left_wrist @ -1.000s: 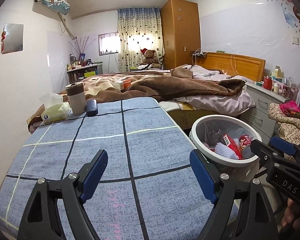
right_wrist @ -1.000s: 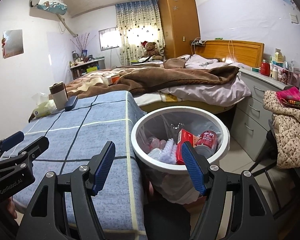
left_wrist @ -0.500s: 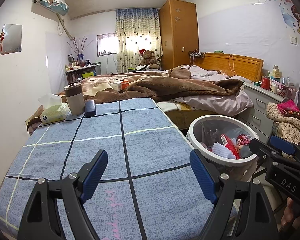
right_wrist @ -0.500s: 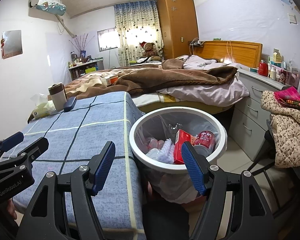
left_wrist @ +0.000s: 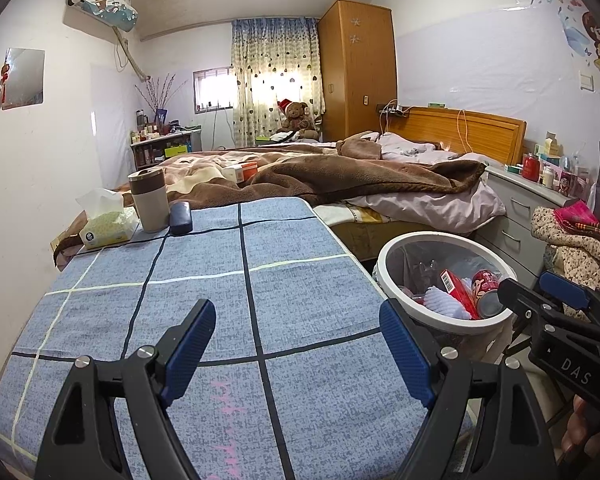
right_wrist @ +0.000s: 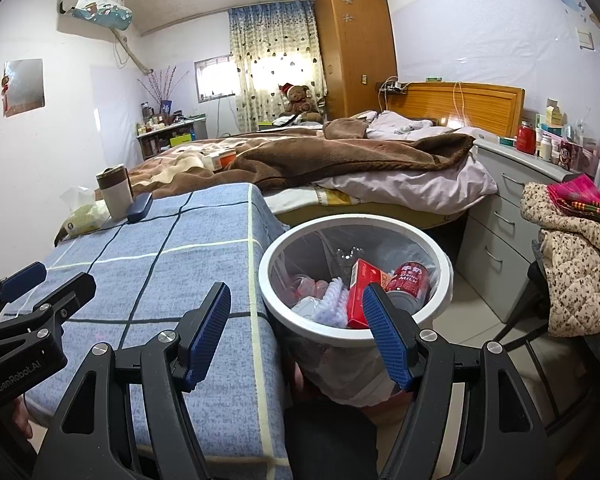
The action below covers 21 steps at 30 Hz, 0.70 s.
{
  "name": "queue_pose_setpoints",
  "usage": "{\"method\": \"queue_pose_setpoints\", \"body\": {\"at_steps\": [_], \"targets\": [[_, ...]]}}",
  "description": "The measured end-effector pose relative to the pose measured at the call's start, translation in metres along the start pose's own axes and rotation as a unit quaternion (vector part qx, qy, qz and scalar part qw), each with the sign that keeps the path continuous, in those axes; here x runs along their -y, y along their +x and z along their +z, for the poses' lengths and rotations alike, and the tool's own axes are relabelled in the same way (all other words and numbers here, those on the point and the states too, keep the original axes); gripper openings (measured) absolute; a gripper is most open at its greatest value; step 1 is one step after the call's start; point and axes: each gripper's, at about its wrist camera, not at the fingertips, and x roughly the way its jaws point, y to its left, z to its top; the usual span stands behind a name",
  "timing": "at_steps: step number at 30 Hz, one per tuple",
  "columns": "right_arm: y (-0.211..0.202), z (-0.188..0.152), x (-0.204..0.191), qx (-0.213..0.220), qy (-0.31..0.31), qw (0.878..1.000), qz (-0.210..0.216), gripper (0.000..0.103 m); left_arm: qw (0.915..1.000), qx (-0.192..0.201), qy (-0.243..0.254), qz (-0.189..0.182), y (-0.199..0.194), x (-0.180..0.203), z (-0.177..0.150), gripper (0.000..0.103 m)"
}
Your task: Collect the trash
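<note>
Two grippers with jaws apart and empty, left gripper (left_wrist: 298,340) over checked cloth (left_wrist: 204,264), right gripper (right_wrist: 296,320) by filled bin (right_wrist: 439,256)

No visible change since earlier

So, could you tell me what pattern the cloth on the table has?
Blue tablecloth with a grid of dark and pale lines, clearest in the left wrist view.

Left hand-held gripper (left_wrist: 298,344) and right hand-held gripper (right_wrist: 296,330) side by side, jaws apart, tilted slightly downward
</note>
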Motion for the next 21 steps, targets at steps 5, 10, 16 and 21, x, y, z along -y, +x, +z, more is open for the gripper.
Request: {"method": "queue_pose_setpoints", "body": {"at_steps": [5, 10, 16, 21], "targets": [[-0.0007, 0.0000, -0.0006, 0.000, 0.000, 1.000, -0.001, 0.070, 1.0000, 0.000, 0.001, 0.000, 0.0003, 0.0000, 0.0003, 0.085], [-0.0001, -0.0003, -0.0012, 0.000, 0.000, 1.000, -0.001, 0.070, 1.0000, 0.000, 0.001, -0.001, -0.0002, 0.0003, 0.0004, 0.085], [-0.0012, 0.0007, 0.0003, -0.001, 0.000, 1.000, -0.002, 0.070, 1.0000, -0.001, 0.001, -0.002, -0.0002, 0.0024, 0.0020, 0.085], [-0.0015, 0.0013, 0.0009, -0.001, 0.000, 1.000, -0.002, 0.070, 1.0000, -0.001, 0.001, -0.002, 0.0001, 0.0020, 0.0016, 0.085]]}}
